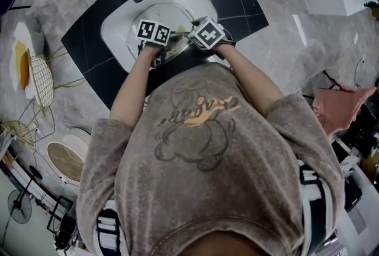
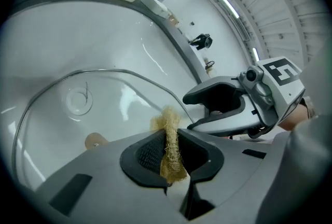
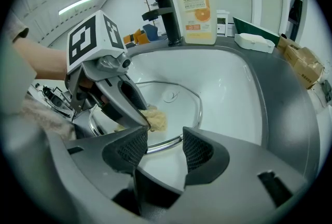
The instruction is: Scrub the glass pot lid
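Note:
The glass pot lid (image 3: 179, 109) with its metal rim lies tilted in the white sink (image 3: 233, 93); in the head view the lid (image 1: 169, 15) shows just beyond both grippers. My left gripper (image 2: 171, 140) is shut on a yellow fibrous scrubber (image 2: 167, 127), whose tip rests on the glass near the lid's (image 2: 104, 109) near edge. In the right gripper view that scrubber (image 3: 155, 120) pokes from the left gripper (image 3: 139, 114). My right gripper (image 3: 163, 148) stands wide, with the lid's rim running across the gap between its pads; no pad visibly presses on it. The left gripper view shows the right gripper (image 2: 207, 109) at the lid's edge.
A black faucet (image 3: 165, 13) and an orange-labelled soap bottle (image 3: 194, 2) stand behind the sink. A white soap dish (image 3: 254, 41) and cardboard boxes (image 3: 303, 65) sit on the dark counter at right. The person's torso fills the head view's lower half.

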Demonstrator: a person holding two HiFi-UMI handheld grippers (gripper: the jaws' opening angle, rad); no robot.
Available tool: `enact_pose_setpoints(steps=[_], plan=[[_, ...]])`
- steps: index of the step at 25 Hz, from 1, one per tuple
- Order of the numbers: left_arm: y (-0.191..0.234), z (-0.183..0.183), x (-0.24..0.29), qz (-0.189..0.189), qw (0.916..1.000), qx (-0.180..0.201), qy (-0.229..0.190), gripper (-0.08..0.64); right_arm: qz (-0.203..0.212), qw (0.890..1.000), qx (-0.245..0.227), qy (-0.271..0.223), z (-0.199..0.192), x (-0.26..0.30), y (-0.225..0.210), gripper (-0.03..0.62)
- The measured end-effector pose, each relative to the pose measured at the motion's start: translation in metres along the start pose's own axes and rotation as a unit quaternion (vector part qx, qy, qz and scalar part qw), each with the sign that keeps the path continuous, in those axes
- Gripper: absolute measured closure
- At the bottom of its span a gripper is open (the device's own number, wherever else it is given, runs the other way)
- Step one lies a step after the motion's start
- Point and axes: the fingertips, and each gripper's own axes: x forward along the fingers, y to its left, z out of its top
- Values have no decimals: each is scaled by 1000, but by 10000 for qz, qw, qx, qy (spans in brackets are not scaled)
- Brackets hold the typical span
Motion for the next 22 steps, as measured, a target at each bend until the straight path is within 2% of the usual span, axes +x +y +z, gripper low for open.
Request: enact_pose_setpoints(steps=[7,14,18,22], plan=[[13,24,15,286,9984,470,97,495,65,9999,68,67,-1,2,0,376],[34,42,22,708,9917,1073,10,495,126,9999,-16,24,2,2,0,379],[61,44,16,1076,9870,1192,22,495,141,9999,5,71,2,3,-1,379],[92,40,3,1357,9849,1071,63,495,131,9999,21,85,1,3,-2,379]])
